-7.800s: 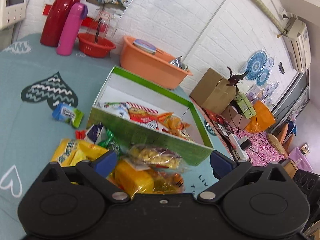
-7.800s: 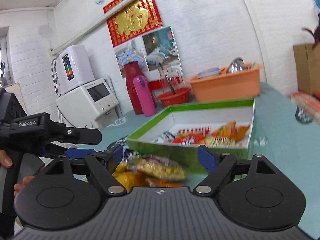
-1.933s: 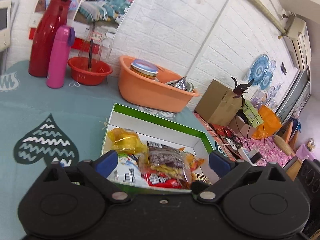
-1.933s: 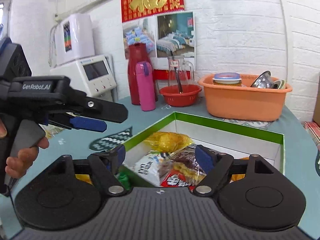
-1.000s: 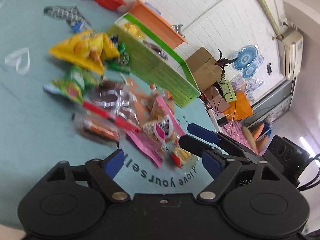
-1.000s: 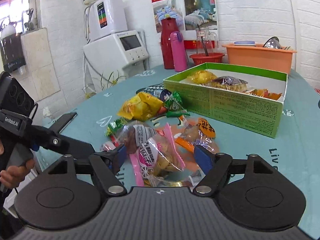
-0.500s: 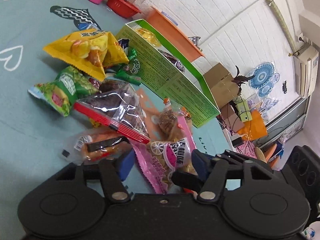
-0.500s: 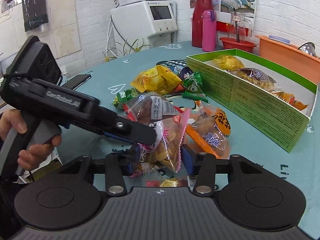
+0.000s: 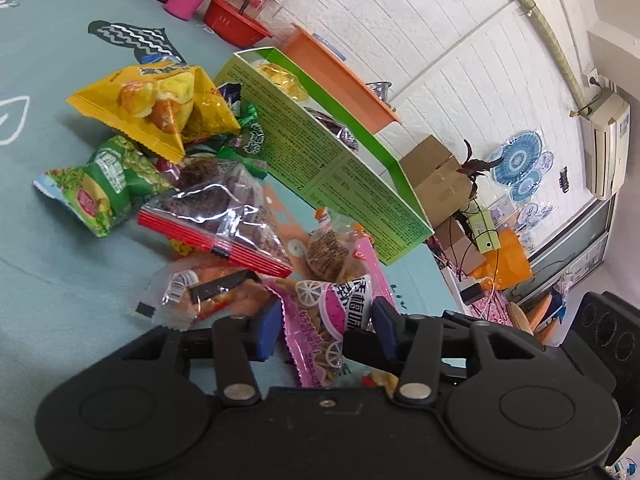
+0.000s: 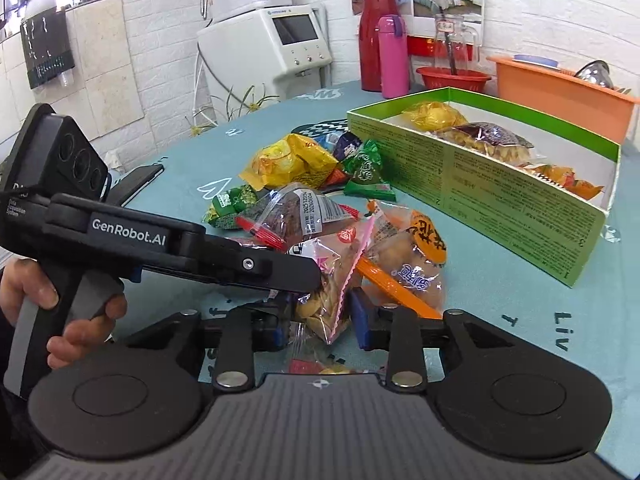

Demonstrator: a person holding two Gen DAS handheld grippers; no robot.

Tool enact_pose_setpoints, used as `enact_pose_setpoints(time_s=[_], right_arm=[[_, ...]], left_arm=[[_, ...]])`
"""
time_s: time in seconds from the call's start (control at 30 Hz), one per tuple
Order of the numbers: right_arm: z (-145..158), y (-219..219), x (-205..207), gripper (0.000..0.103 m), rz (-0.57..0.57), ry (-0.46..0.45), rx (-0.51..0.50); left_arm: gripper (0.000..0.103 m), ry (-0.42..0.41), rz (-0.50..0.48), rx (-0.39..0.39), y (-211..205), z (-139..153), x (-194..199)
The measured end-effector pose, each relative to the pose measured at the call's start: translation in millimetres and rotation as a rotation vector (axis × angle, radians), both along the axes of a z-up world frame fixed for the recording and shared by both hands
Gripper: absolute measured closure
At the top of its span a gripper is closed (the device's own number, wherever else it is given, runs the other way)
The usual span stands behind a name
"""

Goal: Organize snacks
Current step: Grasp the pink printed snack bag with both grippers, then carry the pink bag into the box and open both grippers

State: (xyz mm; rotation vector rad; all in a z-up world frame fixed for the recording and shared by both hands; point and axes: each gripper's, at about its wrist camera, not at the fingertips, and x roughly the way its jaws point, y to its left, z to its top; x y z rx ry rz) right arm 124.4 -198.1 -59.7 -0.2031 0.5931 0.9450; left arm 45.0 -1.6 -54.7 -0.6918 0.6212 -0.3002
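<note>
A pink snack packet (image 9: 324,328) lies at the near end of a loose snack pile on the teal tablecloth. My left gripper (image 9: 325,330) is closing its jaws, and the blue pads touch the packet's two sides. My right gripper (image 10: 320,326) is closing as well, pinching the same packet's (image 10: 328,296) lower corner. In the right wrist view the left gripper (image 10: 304,280) reaches in from the left, held by a hand (image 10: 80,320). Beyond stands the green box (image 10: 500,208) with several snacks inside. A yellow bag (image 9: 160,108) and a clear red-edged packet (image 9: 224,220) lie in the pile.
An orange basin (image 10: 560,88), a red bowl (image 10: 452,78), a pink bottle (image 10: 394,56) and a red flask (image 10: 376,28) stand at the table's far side. A white machine (image 10: 264,44) is behind the table. Cardboard boxes (image 9: 436,176) sit past the table edge.
Both grippers' jaws have narrowed from wide open onto the pink packet. The left gripper has edged in closer to the pile.
</note>
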Motion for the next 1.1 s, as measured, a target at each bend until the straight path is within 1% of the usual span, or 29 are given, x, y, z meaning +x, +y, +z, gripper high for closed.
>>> enact_pose_setpoints(time_s=[0.1, 0.2, 0.3, 0.4, 0.53, 0.7, 0.9, 1.0, 1.1], right_arm=[[8, -10, -4, 0.049, -0.003, -0.008, 0.026], [20, -18, -10, 0.049, -0.004, -0.037, 0.061], [32, -25, -12, 0.049, -0.014, -0.069, 0.103], [43, -32, -10, 0.05, -0.04, -0.117, 0.141], [55, -40, 4, 0.05, -0.103, -0.161, 0.194], [66, -50, 33, 0.05, -0.202, -0.197, 0.255], [64, -61, 80, 0.05, -0.297, -0.187, 0.307], [60, -64, 100, 0.05, -0.327, -0.18, 0.32], [54, -66, 116, 0.05, -0.349, -0.171, 0.341]], left_arm=[[0.054, -0.028, -0.01, 0.002, -3, 13, -7], [0.055, -0.063, -0.023, 0.007, -5, 30, -11], [0.056, -0.097, -0.043, 0.011, -8, 48, -7], [0.056, -0.139, -0.064, 0.036, -16, 65, 6], [0.056, -0.195, -0.101, 0.061, -28, 85, 37], [0.056, -0.227, -0.149, 0.075, -41, 98, 85], [0.056, -0.206, -0.184, 0.089, -52, 97, 143], [0.056, -0.189, -0.19, 0.084, -55, 93, 167], [0.056, -0.18, -0.193, 0.098, -57, 90, 185]])
